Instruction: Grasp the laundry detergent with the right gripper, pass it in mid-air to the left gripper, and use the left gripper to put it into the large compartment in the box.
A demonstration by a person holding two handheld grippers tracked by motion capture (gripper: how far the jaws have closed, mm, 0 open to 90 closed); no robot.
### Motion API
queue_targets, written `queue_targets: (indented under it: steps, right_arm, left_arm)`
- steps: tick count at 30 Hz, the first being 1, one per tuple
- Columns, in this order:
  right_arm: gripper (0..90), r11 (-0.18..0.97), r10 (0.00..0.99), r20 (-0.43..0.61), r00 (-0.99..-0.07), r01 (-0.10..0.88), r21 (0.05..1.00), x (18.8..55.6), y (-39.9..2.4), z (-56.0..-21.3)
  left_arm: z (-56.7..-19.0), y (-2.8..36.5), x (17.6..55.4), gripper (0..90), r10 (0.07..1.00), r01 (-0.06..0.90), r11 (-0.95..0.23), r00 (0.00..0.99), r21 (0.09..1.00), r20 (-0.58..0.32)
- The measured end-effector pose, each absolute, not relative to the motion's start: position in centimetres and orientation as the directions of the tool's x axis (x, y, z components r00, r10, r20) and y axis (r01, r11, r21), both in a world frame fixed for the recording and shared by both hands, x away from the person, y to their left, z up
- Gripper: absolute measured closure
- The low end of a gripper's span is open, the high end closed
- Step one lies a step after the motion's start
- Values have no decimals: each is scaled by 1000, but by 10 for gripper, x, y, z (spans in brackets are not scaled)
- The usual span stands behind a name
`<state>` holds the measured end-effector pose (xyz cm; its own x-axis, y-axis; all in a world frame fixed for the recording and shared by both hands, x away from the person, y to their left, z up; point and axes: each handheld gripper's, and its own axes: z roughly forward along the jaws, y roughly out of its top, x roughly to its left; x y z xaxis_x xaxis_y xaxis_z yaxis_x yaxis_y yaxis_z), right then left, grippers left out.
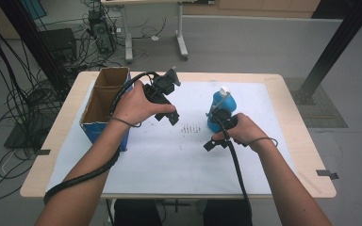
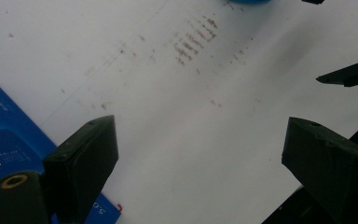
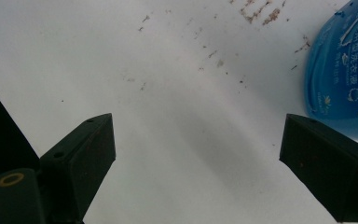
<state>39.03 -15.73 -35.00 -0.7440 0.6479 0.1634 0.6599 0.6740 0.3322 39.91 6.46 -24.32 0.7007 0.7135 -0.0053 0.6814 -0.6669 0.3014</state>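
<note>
A blue bottle [image 1: 220, 109] with a white cap stands upright on the white sheet [image 1: 169, 150] covering the desk [image 1: 306, 155], at about 1 o'clock from the sheet's middle; white print shows on its side. At 10 o'clock a blue-sided cardboard box [image 1: 104, 96] stands open, two compartments, nothing seen inside. The left tongs [image 2: 200, 154] gape wide, holding nothing, beside the box. The right tongs [image 3: 196, 154] gape wide too, empty, just beside the bottle.

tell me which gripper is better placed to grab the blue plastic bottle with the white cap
Right, probably. The right gripper is open beside the blue plastic bottle, which sits by its jaw in the right gripper view. The left gripper hangs nearer the cardboard box.
</note>
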Motion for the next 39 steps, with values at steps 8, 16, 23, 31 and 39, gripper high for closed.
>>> queue_targets:
  steps: [8, 16, 23, 31, 39]
  right_arm:
    - [96, 655, 654, 156, -740, 658, 371, 383, -169, -355]
    - [95, 639, 670, 147, -728, 666, 384, 376, -183, -361]
    - [93, 630, 678, 137, -722, 667, 399, 373, -191, -360]
    - [93, 620, 684, 138, -717, 670, 408, 372, -196, -364]
    - [91, 605, 700, 129, -702, 679, 415, 371, -205, -370]
  left_arm:
    - [-254, 68, 389, 107, 728, 683, -638, 686, 355, -11]
    - [-268, 75, 383, 107, 745, 698, -594, 665, 399, -53]
    - [-277, 85, 379, 108, 750, 702, -569, 657, 427, -80]
    - [-284, 91, 375, 108, 755, 709, -545, 647, 447, -106]
    - [-293, 96, 370, 103, 757, 717, -532, 641, 451, -125]
